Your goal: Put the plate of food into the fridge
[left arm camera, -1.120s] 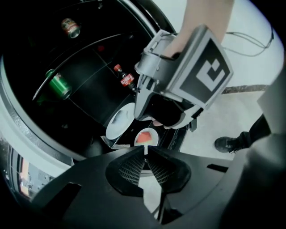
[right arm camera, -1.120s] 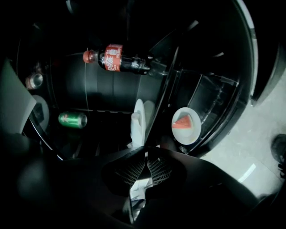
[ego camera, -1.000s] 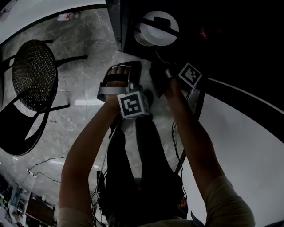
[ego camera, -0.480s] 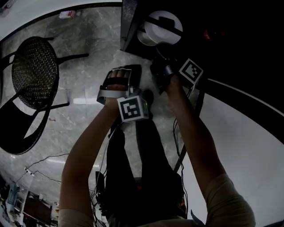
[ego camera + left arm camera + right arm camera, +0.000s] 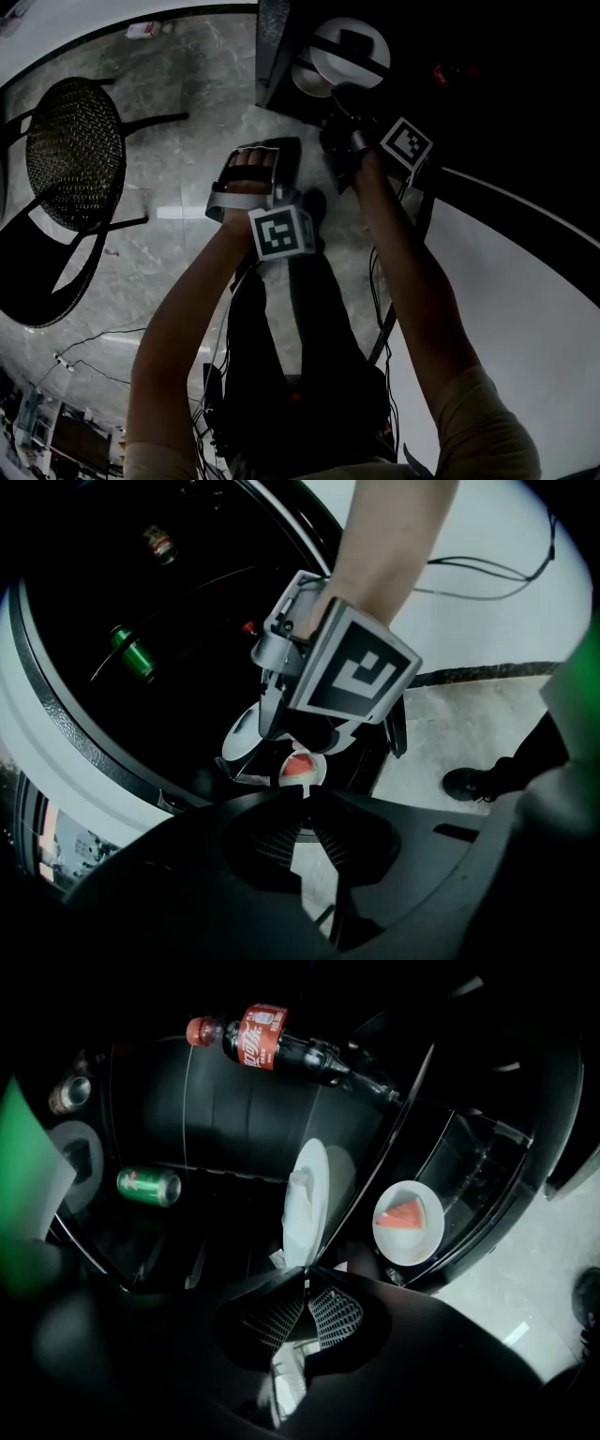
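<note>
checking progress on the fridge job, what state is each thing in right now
dark-interior fridge: open
right gripper: shut on rim of round white plate
left gripper: shut, empty
round white plate: held, not yet set down
red-capped cola bottle: cap on, inside fridge
green drink can: inside fridge

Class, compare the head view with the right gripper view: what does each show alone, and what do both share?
Only the head view shows the mesh chair and the person's left arm. Only the right gripper view shows the green can lying on its side and a red food wedge. Both show the white plate, its rim clamped by the right gripper.
</note>
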Tool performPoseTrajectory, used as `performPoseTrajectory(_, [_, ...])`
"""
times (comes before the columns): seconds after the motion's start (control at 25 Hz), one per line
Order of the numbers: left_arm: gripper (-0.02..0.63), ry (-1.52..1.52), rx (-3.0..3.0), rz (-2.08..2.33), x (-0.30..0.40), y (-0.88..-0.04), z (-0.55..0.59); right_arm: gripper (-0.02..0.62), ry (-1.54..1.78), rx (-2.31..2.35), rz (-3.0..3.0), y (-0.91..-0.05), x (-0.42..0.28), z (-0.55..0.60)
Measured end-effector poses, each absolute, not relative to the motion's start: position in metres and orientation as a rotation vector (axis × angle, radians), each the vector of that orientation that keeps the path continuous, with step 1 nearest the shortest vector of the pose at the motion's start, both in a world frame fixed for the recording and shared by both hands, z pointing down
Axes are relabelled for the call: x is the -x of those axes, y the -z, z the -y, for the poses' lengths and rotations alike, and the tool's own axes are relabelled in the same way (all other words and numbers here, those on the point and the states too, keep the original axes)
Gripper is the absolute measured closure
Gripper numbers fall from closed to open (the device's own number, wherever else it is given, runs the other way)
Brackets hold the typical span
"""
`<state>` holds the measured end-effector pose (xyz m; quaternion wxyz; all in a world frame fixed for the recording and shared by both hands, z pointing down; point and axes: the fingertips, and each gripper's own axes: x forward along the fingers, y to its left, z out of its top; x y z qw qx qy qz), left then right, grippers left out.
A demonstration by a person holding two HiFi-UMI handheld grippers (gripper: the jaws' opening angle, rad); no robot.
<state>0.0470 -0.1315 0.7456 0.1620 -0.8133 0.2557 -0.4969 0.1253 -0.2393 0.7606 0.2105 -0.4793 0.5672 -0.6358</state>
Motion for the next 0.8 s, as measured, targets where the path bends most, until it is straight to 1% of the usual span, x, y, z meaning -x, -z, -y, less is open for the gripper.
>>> performPoseTrajectory(0.8, [0.577, 1.382, 2.302, -0.742, -0.054, -0.732, 0.148, 0.566, 1.719, 1.354, -1.557, -0.753, -0.126, 0.252])
